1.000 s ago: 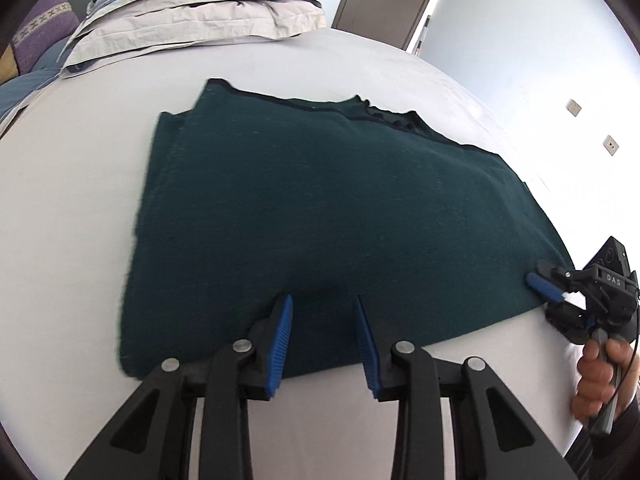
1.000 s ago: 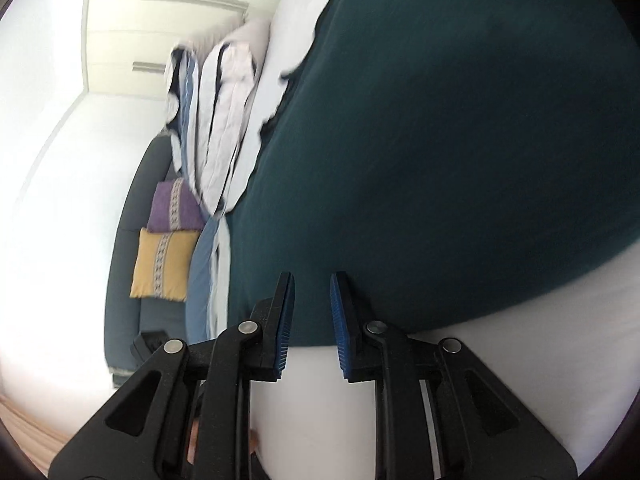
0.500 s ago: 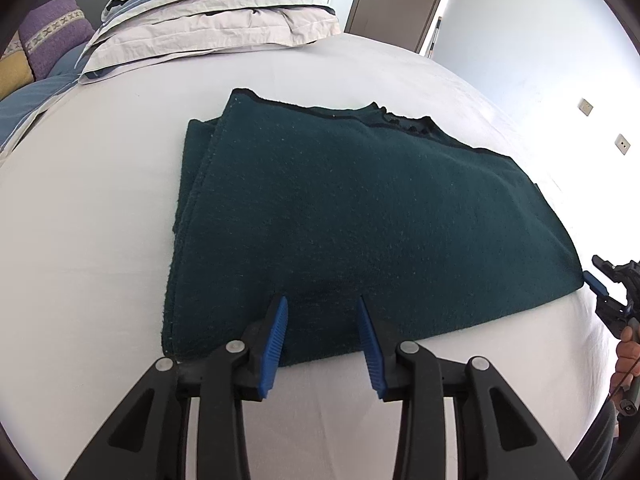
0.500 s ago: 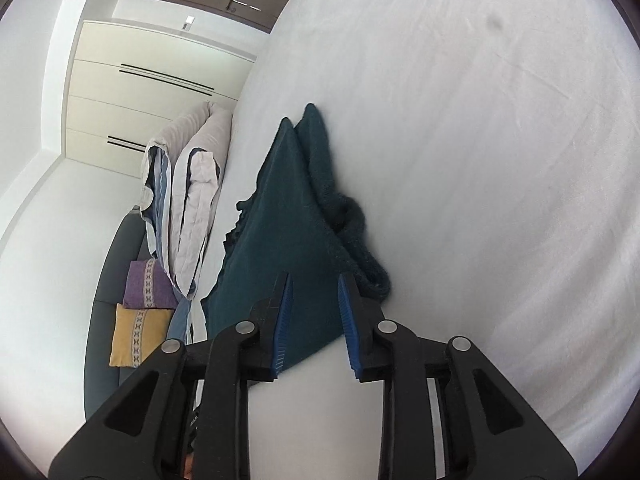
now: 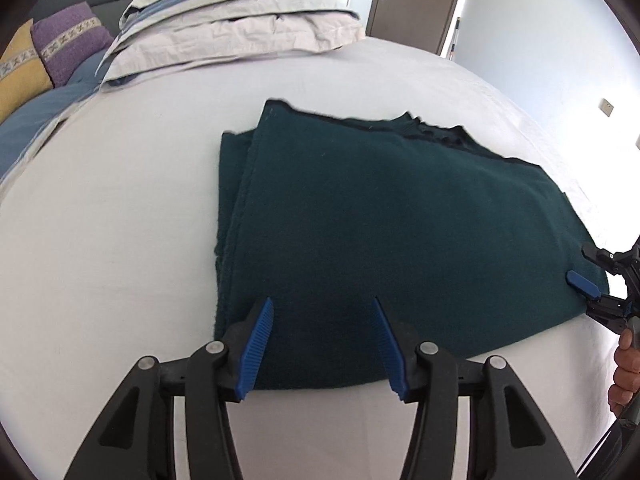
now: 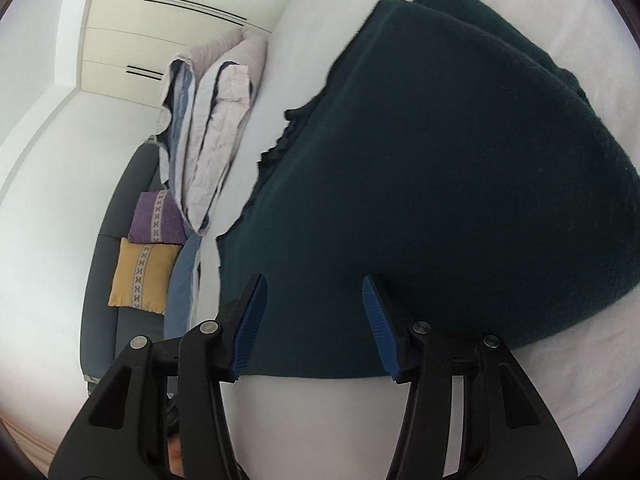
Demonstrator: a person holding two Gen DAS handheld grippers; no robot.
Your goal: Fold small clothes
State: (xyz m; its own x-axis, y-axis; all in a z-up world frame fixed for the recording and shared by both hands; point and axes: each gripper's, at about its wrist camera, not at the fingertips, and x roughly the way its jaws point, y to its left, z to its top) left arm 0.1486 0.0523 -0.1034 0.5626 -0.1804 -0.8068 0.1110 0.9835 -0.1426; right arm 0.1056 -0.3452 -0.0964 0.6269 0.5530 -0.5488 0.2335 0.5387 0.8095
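A dark green knitted garment (image 5: pixel 392 232) lies folded flat on the white bed (image 5: pixel 100 240); it also shows in the right wrist view (image 6: pixel 460 184). My left gripper (image 5: pixel 323 340) is open, its blue pads over the garment's near edge, holding nothing. My right gripper (image 6: pixel 314 322) is open and empty over the garment's right-hand edge; it also shows in the left wrist view (image 5: pixel 588 280) at the garment's right corner, held by a hand.
Folded duvets (image 5: pixel 240 28) are stacked at the far end of the bed. A purple cushion (image 5: pixel 68 44) and a yellow cushion (image 5: pixel 20 76) sit on a grey sofa at far left. A brown door (image 5: pixel 416 0) stands behind.
Both grippers have opened wider. The right gripper swung back over the garment's right edge after pointing away. The left gripper drew back a little and the garment lies further off.
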